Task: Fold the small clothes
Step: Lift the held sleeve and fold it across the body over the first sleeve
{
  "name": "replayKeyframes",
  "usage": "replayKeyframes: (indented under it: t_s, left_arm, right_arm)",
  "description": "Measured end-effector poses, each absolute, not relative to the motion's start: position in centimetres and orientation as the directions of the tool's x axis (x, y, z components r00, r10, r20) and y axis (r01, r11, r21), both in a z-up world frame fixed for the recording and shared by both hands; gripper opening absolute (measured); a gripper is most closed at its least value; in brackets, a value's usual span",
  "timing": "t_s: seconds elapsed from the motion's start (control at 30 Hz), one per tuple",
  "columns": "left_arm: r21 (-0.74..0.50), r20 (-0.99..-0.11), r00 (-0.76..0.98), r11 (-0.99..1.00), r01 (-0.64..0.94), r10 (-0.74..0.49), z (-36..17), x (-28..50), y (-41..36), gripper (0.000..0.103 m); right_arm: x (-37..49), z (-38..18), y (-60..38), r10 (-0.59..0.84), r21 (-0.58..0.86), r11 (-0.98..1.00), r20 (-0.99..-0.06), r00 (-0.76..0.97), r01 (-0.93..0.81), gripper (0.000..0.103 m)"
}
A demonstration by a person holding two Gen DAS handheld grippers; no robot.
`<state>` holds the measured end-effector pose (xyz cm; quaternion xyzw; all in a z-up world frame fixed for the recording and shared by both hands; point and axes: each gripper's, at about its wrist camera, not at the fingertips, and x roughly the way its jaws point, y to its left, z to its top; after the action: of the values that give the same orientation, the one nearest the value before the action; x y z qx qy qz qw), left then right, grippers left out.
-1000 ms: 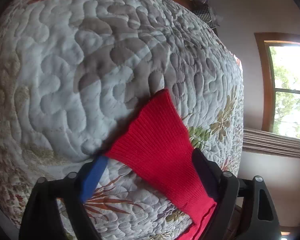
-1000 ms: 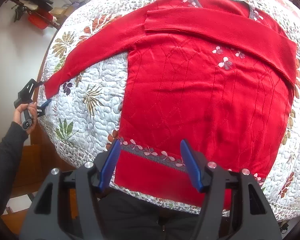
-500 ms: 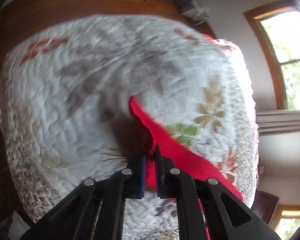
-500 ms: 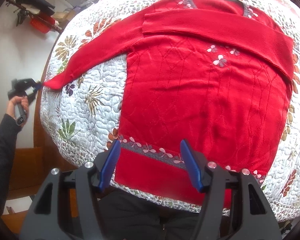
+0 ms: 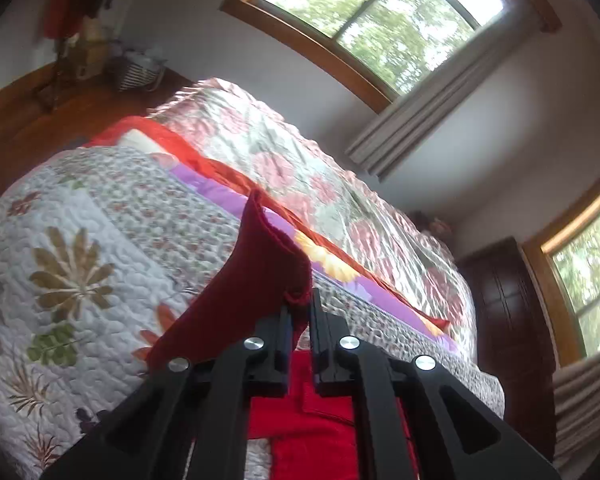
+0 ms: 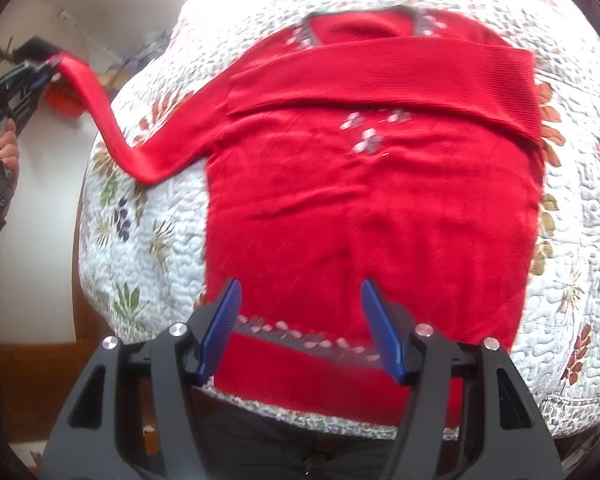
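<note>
A red knit sweater (image 6: 364, 208) lies flat on the quilted bed, neck at the far side, hem nearest me. One sleeve (image 6: 384, 80) is folded across the chest. The other sleeve (image 6: 108, 120) rises off the quilt to the left, its cuff (image 5: 272, 256) pinched in my left gripper (image 5: 300, 304), which is shut on it and held up in the air by a hand (image 6: 4, 148). My right gripper (image 6: 300, 320) hovers open above the sweater's hem band (image 6: 300, 332), with nothing between its blue pads.
The floral quilt (image 6: 140, 248) covers the bed, whose near edge runs just below the hem. Pillows under a pink flowered cover (image 5: 300, 160) lie at the head. A window (image 5: 380, 20), curtain, dark cabinet (image 5: 512, 304) and wire basket (image 5: 136, 72) stand around the room.
My left gripper closed on the sleeve cuff and lifted it off the quilt, swinging upward toward the room. The right gripper has come slightly closer over the hem, still open.
</note>
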<state>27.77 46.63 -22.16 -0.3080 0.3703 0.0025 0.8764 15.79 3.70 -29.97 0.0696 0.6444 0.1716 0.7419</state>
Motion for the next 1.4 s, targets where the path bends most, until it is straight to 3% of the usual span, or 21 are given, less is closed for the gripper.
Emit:
replayKeyframes:
  t_s: [0.33,0.73,0.83,0.9,0.97,1.4]
  left_arm:
    - [-0.494,-0.754,0.505,0.869,-0.013,-0.421,-31.9,35.6,28.8,0.007]
    - [-0.427,-0.865,0.267,0.903,0.053,-0.425,-43.3,35.8,18.6,0.008]
    - [-0.456,-0.853,0.264,0.889,0.043,-0.45,-43.3,35.3,18.9,0.025]
    - [-0.491,-0.83,0.286,0.87,0.031,-0.479,-42.8,34.2,19.9,0.051]
    - [-0.509,-0.817,0.302,0.861,0.026,-0.492,-42.0,33.0,20.8,0.06]
    - [-0.534,-0.828,0.274,0.836,-0.123,-0.489,-40.7,19.9,26.3,0.06]
  right_arm:
    - [19.7,-31.1,-2.4,0.366,0.371,0.929,-0.916,0.165,-0.004,0.062]
    - [28.5,-34.9,-8.0,0.434,0.456,0.885,-0.881,0.19,0.095,0.062]
    - [31.5,-36.1,-7.6,0.51,0.527,0.846,-0.844,0.164,0.08,0.063]
    - [33.5,-37.2,-6.6,0.572,0.584,0.81,-0.808,0.14,0.063,0.063]
    - [35.3,-38.1,-5.4,0.604,0.612,0.79,-0.788,0.12,0.039,0.063]
    - [42.4,-41.8,2.0,0.649,0.636,0.757,-0.759,0.052,-0.15,0.059]
